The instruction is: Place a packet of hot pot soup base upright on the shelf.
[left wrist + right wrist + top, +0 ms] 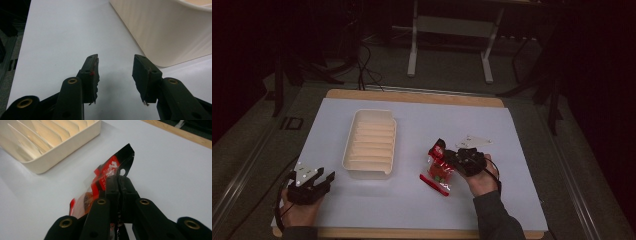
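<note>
The right claw (451,156) is clenched on the upper edge of a red and black snack packet (439,169), which is held at about 4 o'clock on the white worktop (422,205); in the right gripper view the packet (110,173) is seen pinched between the closed jaws. A cream ribbed tray (370,143) is placed near the centre, toward 9 o'clock of the packet. The left claw (115,75) is released, jaws parted over bare worktop at 7 o'clock, just beside the tray's corner (162,32).

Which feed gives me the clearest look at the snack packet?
The right gripper view: the snack packet sits close up, pinched in the right claw. The high view shows it small and dim, right of the tray.
</note>
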